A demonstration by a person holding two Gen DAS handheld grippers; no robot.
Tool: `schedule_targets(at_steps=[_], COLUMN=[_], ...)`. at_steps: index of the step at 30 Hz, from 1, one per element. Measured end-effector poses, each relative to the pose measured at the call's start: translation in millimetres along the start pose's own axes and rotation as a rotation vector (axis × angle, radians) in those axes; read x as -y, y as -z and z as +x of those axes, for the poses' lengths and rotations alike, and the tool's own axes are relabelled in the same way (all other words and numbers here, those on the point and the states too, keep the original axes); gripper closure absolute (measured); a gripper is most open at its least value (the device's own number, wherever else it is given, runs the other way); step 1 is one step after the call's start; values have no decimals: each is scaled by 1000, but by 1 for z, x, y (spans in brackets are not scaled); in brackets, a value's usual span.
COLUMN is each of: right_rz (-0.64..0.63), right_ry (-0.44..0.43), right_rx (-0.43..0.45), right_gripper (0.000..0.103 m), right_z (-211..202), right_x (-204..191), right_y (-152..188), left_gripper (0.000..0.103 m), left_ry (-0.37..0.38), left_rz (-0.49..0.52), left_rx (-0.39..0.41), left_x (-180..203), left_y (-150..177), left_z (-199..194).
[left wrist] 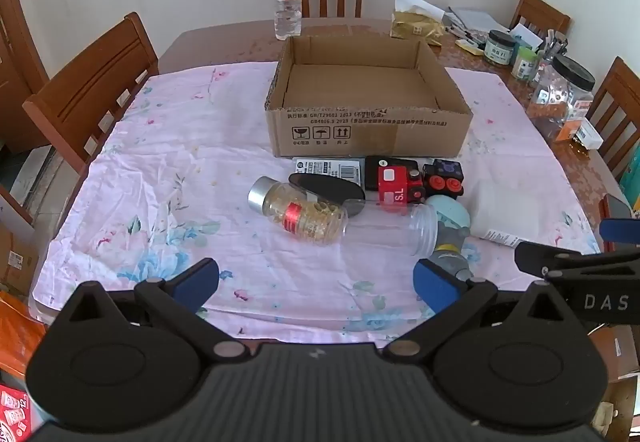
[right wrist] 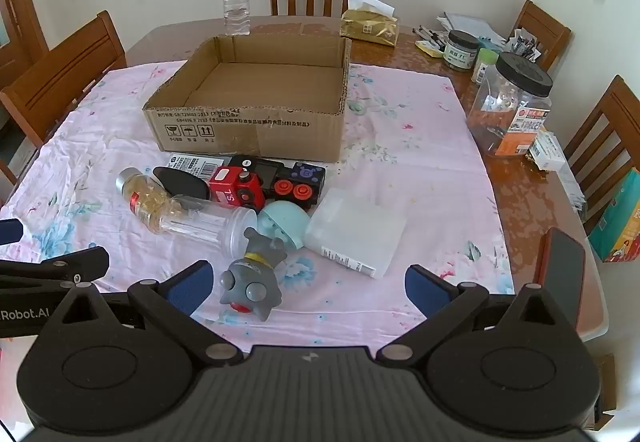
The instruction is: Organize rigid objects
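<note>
Left wrist view shows our left gripper spread wide and holding nothing, poised above the near edge of the pink cloth. Our right gripper is equally wide and empty; the grey toy figure lies on the cloth between its fingers but closer to the left one, and we cannot tell whether it touches the pad.

We take the cardboard box as the landmark. It sits open-topped and bare inside, so we judge nothing has been sorted yet and it is the likely destination. Everything to be tidied is heaped just in front of its printed wall: a flat barcode-labelled packet against the wall, a red toy train and a black block with red studs beside it, and a dark oval case next to those. Nearer us from the box lie a capsule bottle and a clear jar, both on their sides, which means they may roll when nudged. A pale blue dome and a frosted plastic case rest to the box's front right.

Both grippers hang back from the pile, open, presumably so either can choose a first piece; the grey figure is the closest candidate.
</note>
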State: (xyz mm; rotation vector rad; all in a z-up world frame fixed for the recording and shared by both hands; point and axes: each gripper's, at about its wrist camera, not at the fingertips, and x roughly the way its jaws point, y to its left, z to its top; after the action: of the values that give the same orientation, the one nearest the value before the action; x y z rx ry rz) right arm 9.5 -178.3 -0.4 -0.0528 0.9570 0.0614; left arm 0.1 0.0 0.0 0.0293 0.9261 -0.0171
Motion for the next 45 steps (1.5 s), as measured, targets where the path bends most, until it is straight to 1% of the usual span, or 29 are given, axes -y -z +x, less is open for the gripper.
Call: schedule_targets(at_steps=[5,6,45], right_rz=[-2,-2,-17], right_ry=[2,2,11], right_rx=[-2,-3,23], right_gripper=[0,0,0], right_z=[-1,-1,-7], right_x=[1,0,-1], right_y=[0,0,-2], left_gripper=[0,0,1], left_ry=[-1,10,5], left_rz=[3,-4,-9], left_rx=[-1,6,11], left_x=[1,-1,0], left_y=[0,1,-2], left_z=[-1,-2,-7])
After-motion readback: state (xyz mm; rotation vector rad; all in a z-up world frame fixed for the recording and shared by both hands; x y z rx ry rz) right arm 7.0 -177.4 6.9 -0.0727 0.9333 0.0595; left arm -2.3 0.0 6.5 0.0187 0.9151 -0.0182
